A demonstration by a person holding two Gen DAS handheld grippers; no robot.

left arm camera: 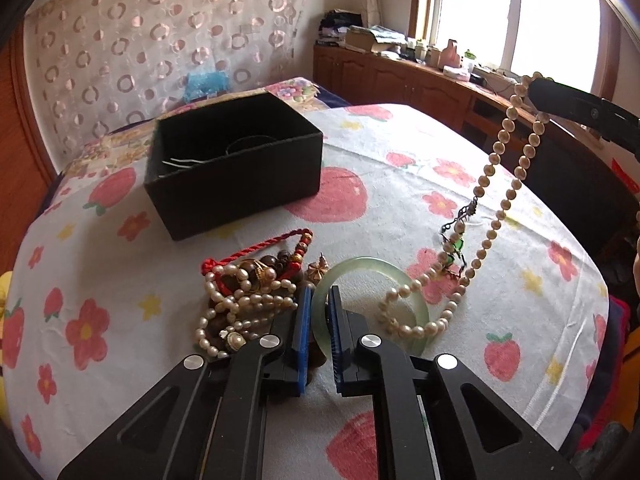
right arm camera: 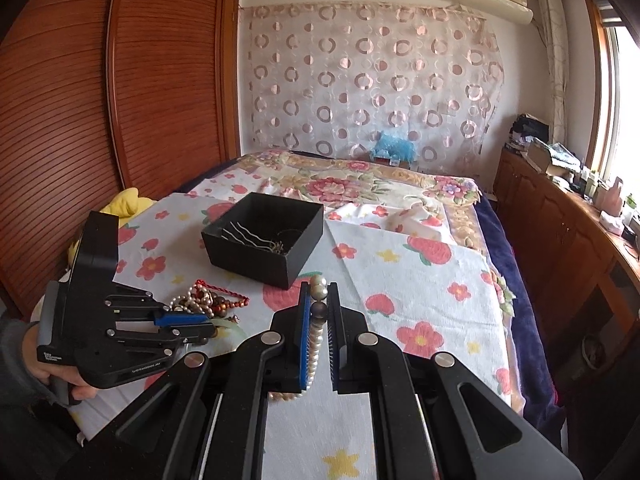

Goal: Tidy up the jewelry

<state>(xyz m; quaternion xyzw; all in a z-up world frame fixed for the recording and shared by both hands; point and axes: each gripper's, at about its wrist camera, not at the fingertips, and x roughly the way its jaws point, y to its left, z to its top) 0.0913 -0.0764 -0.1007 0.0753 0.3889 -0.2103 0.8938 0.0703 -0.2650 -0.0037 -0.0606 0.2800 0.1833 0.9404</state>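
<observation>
Pearl necklace [left arm camera: 500, 184] — creamy round beads, dangling

The left wrist view sits low and close over the bed [left arm camera: 400, 208], looking along its claw [left arm camera: 319, 300] toward the box [left arm camera: 236, 184] and window [left arm camera: 520, 20]. The right wrist view rides higher, facing the curtain [right arm camera: 368, 80] past its claw [right arm camera: 320, 300]. Both share the box [right arm camera: 262, 240], the jewelry heap [left arm camera: 248, 300] and each other's claw.

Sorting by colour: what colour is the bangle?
Pale translucent green bangle, clearest in the left wrist view.
</observation>
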